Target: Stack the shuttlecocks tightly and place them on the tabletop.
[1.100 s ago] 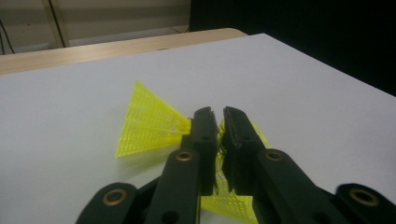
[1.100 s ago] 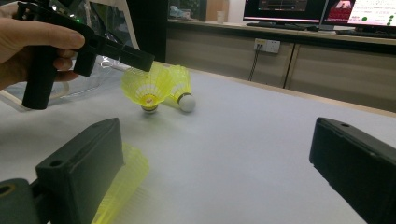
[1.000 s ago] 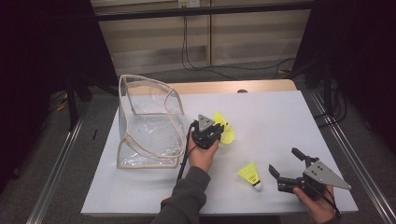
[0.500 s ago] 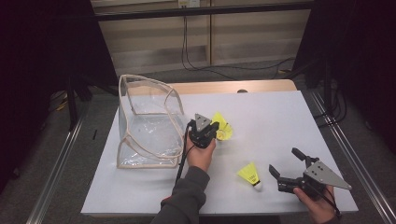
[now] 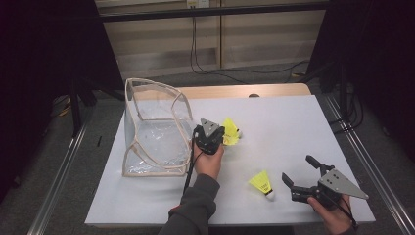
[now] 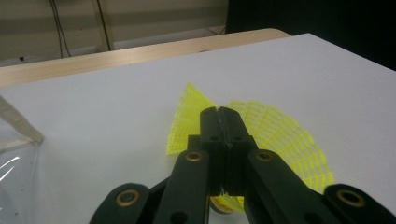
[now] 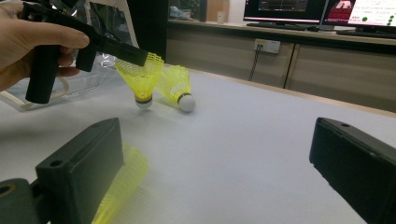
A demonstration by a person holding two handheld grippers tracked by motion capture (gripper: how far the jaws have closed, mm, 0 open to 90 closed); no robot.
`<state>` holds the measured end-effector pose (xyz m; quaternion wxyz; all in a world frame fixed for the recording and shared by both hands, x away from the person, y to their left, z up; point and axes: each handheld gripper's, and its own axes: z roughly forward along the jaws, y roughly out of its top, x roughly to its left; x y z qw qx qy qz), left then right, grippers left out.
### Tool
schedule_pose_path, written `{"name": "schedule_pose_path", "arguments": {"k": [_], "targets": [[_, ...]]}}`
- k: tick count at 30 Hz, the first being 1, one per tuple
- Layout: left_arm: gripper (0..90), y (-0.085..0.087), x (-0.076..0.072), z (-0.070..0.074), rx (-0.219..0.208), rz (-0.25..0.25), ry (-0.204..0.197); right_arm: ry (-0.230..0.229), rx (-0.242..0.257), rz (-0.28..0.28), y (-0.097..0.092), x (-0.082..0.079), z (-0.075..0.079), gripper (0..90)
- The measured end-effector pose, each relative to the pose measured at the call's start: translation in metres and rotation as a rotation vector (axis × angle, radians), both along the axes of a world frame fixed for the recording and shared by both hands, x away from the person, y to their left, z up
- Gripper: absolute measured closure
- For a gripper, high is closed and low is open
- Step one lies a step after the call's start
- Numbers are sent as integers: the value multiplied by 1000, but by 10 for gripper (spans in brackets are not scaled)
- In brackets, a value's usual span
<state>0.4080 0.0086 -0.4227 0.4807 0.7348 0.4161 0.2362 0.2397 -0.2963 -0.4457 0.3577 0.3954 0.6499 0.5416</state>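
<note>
- Left hand-held gripper (image 5: 219, 135): clenched on the rim of a yellow shuttlecock's (image 7: 140, 77) mesh skirt, jaws having just closed with the skirt between them; in the left gripper view, black jaws pressed together with yellow mesh fanning out on both sides
- Held shuttlecock: hanging cork-down from the jaw tips, just off the counter (image 5: 293, 127) or barely touching, hard to tell which; just right of the clear bag (image 5: 156, 128)
- Second shuttlecock (image 7: 177, 86): lying on its side right beside the held one, white cork toward the right gripper's camera, skirts near or touching
- Step in hand, as judged: lifting the gripped shuttlecock and carrying it into the bag
- To do well: lift straight up first, so the neighbour's skirt is not dragged along; keep the pinch steady, since thin mesh can slip or crumple
- Then carry leftward over the bag's stiff beige rim, clearing it fully before lowering; release only once the cork is inside the opening
- Bag: standing open on the left part of the counter, its walls floppy, so avoid knocking the rim with the gripper body
- Right hand-held gripper (image 5: 298, 171): released, jaws spread wide, resting low at the near right corner of the counter
- Third shuttlecock (image 5: 262, 183): lying on the counter just left of the right gripper's open jaws, cork toward the near edge, likely next to pick
</note>
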Motion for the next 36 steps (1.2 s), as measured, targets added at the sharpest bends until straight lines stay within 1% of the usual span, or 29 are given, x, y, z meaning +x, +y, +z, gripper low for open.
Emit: {"name": "schedule_pose_path", "arguments": {"k": [1, 3, 4, 5, 8, 12, 13, 14, 15, 17, 18, 19, 21, 22, 23, 24, 25, 27, 29, 31, 32, 33, 35, 36], "targets": [[896, 0, 0, 0, 8, 1, -3, 0, 1, 0, 0, 0, 0, 22], [896, 0, 0, -1, 20, 25, -4, 0, 1, 2, 0, 0, 0, 22], [896, 1, 0, 0, 34, 32, -9, 1, 3, 2, 0, 0, 0, 22], [896, 1, 0, -1, 31, 38, -7, 0, 2, 1, 0, 0, 0, 22], [896, 1, 1, -2, 47, 51, -6, 1, 0, 2, 0, 0, 0, 21], [894, 0, 3, -1, 63, 32, -2, 0, 1, 2, 0, 0, 0, 21], [880, -1, 4, -2, 46, 16, -5, -1, 1, -1, 0, 0, 0, 21], [867, -2, 5, -3, 35, -2, 1, -1, 1, 2, 0, 0, 0, 21], [867, -2, 5, -4, 34, 2, -1, -1, 1, 2, 0, 0, 0, 21], [826, -3, 7, -4, 5, -16, 7, -1, 2, 3, 1, 0, 0, 21], [810, -3, 7, -4, 0, -17, 12, 0, 1, 2, 1, 0, 0, 22], [801, -5, 8, -4, -21, -44, 14, 0, 0, 3, 1, 0, 0, 21], [785, -6, 8, -4, -14, -44, 9, 0, 0, 3, 1, 0, 0, 21], [784, -9, 8, -4, -29, -61, 14, 0, 2, 3, 1, 0, 0, 22], [780, -9, 8, -4, -29, -61, 14, 1, 1, 3, 1, 0, 0, 22], [775, -9, 9, -5, -12, -63, 13, 1, 0, 3, 1, 0, 0, 22], [774, -10, 9, -6, -19, -66, 13, 1, 1, 4, 1, 0, 0, 22], [775, -12, 11, -7, -13, -67, 16, -1, 0, 3, 1, 0, 0, 22], [783, -13, 12, -7, -3, -71, 11, -1, 1, 3, 0, 0, 0, 21], [808, -13, 13, -6, 0, -79, 5, 2, 1, 2, 0, 0, 0, 22], [825, -13, 13, -6, 10, -76, -2, 1, 1, 2, 0, 0, 0, 21], [851, -13, 13, -6, 10, -76, -2, 1, 0, 1, 0, 0, 0, 21], [879, -12, 14, -5, 29, -67, -15, 0, 0, 1, -1, 0, 0, 22], [885, -12, 14, -5, 29, -67, -15, -1, 2, 0, -1, 0, 0, 21]]}}
